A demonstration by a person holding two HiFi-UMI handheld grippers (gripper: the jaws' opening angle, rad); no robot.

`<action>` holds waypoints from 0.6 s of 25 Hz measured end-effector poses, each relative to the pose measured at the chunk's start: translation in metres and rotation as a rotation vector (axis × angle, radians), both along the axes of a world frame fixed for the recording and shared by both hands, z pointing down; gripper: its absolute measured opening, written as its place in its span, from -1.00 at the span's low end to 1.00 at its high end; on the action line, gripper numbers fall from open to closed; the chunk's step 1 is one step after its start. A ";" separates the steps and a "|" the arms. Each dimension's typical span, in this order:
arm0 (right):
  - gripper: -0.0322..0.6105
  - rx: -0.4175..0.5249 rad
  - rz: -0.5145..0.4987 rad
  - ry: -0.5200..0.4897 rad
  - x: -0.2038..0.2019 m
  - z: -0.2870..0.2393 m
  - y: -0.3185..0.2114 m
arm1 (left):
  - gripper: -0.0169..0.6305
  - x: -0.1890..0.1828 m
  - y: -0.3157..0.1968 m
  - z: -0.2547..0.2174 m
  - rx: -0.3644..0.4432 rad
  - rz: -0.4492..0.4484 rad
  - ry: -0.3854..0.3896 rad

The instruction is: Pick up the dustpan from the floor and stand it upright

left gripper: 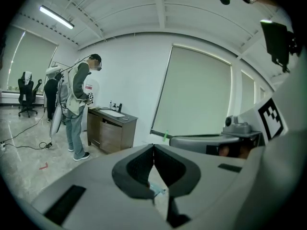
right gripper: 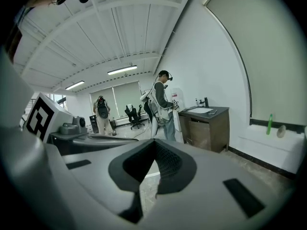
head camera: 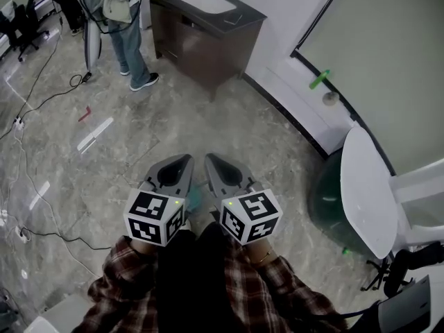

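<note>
Holding both together near your body, you've got the left gripper point(head camera: 184, 159) and right gripper point(head camera: 209, 158) clenched on nothing. What looks like the dustpan point(head camera: 330, 201) stands well right of your right fingertips, seemingly upright already, so neither needs a grip.

Head view looks steeply down; both gripper views face nearly level, sharing the cabinet point(left gripper: 112, 128).

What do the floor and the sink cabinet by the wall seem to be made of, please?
The floor looks like polished stone or marble-look tile: grey veining and glossy reflections. The sink cabinet looks like dark brown wood or laminate with a matte finish; the pictures cannot settle which.
</note>
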State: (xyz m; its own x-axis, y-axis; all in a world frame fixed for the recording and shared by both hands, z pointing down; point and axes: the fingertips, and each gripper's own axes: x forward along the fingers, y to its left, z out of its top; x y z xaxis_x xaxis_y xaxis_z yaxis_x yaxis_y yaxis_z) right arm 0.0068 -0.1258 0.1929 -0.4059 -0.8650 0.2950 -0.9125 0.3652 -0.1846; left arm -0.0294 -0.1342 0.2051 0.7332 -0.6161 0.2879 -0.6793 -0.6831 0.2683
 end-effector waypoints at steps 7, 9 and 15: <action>-0.87 0.000 -0.039 0.007 -0.010 -0.002 -0.002 | -0.91 -0.010 -0.004 0.000 -0.001 -0.022 0.000; -0.87 0.000 -0.040 -0.003 -0.010 -0.002 -0.003 | -0.91 -0.011 -0.005 0.002 -0.006 -0.023 0.001; -0.87 -0.023 -0.044 -0.012 -0.017 0.007 0.003 | -0.91 -0.016 0.000 0.010 -0.024 -0.018 0.001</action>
